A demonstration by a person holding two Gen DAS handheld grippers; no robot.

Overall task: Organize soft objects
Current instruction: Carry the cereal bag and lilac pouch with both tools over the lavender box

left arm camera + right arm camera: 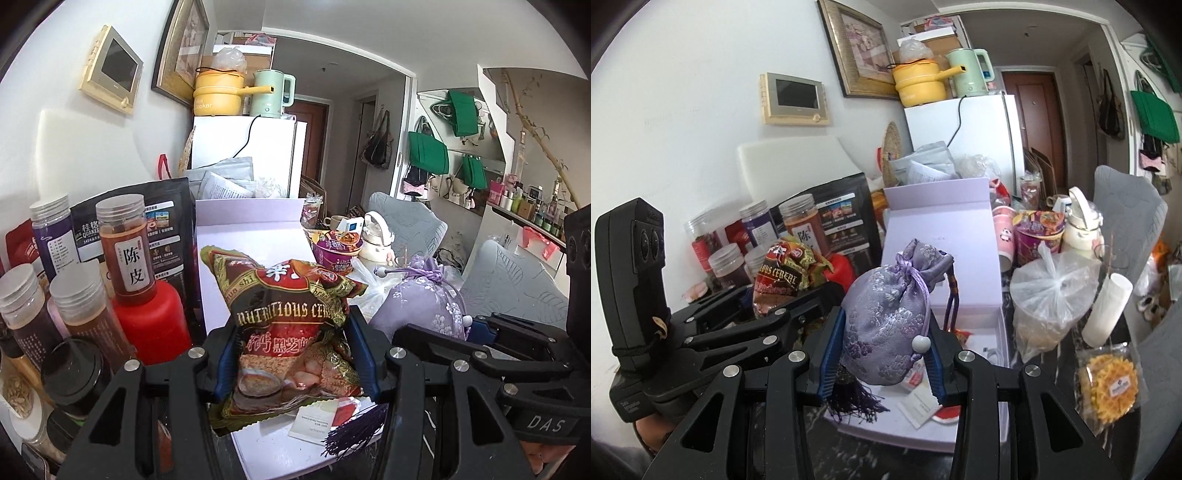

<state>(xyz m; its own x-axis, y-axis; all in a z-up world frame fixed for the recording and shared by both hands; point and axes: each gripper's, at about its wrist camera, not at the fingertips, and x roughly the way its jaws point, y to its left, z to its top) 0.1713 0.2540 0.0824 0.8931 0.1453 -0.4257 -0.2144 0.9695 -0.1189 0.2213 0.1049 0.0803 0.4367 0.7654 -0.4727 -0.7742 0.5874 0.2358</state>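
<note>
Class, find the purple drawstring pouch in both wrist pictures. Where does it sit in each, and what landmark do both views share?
Left wrist view: the purple drawstring pouch is right of centre, held in the right gripper.
Right wrist view: the pouch is at centre, clamped between the blue pads.
Shared landmark: the yellow mini cooker on the white fridge.

Both the left gripper (291, 354) and right gripper (882, 350) are black, silver-bolted, with blue-lined jaws.
</note>
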